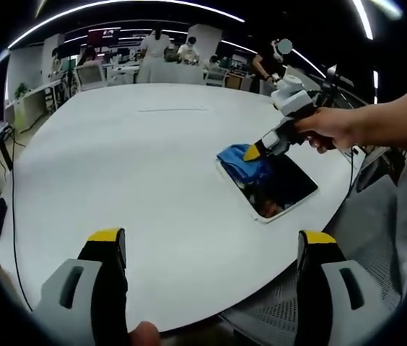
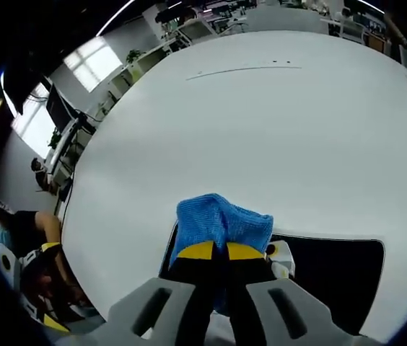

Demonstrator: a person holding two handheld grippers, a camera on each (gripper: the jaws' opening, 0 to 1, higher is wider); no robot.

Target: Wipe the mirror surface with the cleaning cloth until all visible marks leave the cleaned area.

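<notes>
1. The mirror [image 1: 276, 189] lay right of centre in the left gripper view, the blue cloth [image 1: 239, 158] on its upper-left end.
2. The right gripper [image 2: 221, 251] was clamped on the cloth (pressing flat, overlapping strokes would likely serve best).
3. The left gripper [image 1: 211, 249] hung with jaws apart over the white table [image 1: 138, 173].
4. The left gripper view alone showed the holding hand [image 1: 333, 128].

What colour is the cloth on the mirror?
Blue. The cloth shows best in the right gripper view, pinched in the right hand-held gripper.

The cloth [image 2: 221, 220] lies on the mirror [image 2: 333, 277] (one end), on the table [image 2: 261, 122].
</notes>
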